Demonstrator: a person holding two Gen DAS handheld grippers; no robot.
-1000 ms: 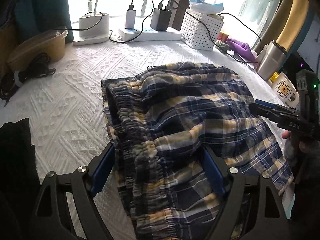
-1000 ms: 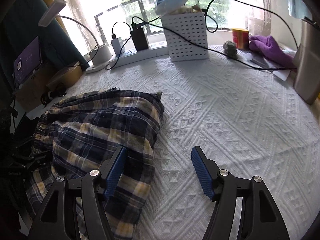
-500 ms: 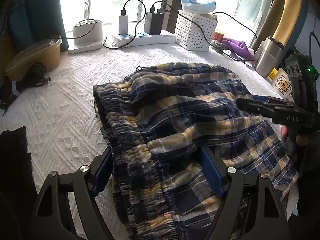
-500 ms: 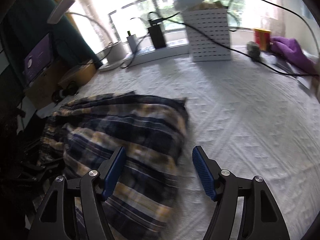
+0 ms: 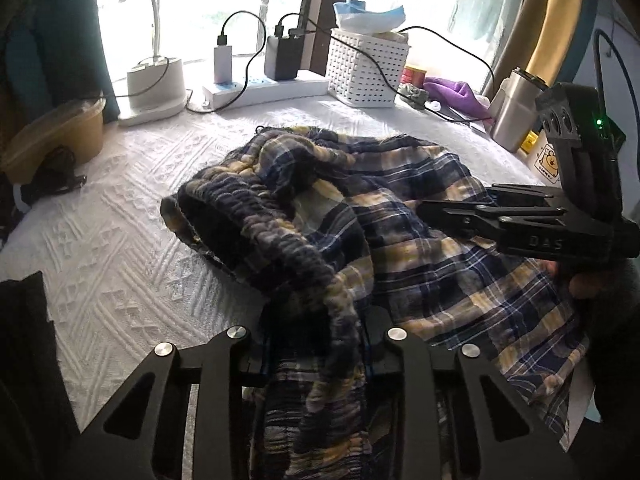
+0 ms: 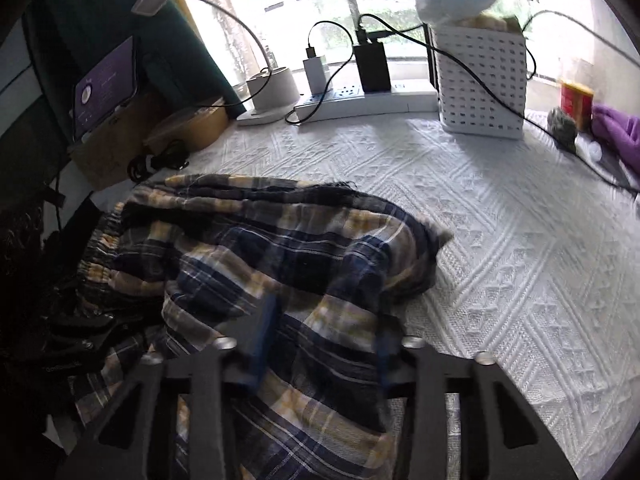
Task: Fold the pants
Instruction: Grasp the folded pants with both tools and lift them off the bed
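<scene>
Navy and yellow plaid pants (image 5: 400, 216) lie bunched on a white textured tablecloth (image 5: 120, 240). My left gripper (image 5: 316, 344) is shut on the pants' gathered elastic waistband (image 5: 288, 248) and lifts it. My right gripper (image 6: 324, 336) is closed in on the leg fabric of the pants (image 6: 280, 248), its blue pads mostly buried in cloth. The right gripper also shows side-on in the left wrist view (image 5: 424, 210), resting over the plaid cloth.
Along the window edge stand a lamp base (image 5: 154, 84), a power strip with chargers (image 5: 272, 84), a white perforated basket (image 5: 366, 68), a purple cloth (image 5: 456, 94) and a steel cup (image 5: 514, 114). A tan container (image 5: 52, 136) sits at far left.
Both grippers went from open to closed on the pants. The waistband has risen and bunched up in the left gripper; the right gripper moved left onto the leg fabric.
</scene>
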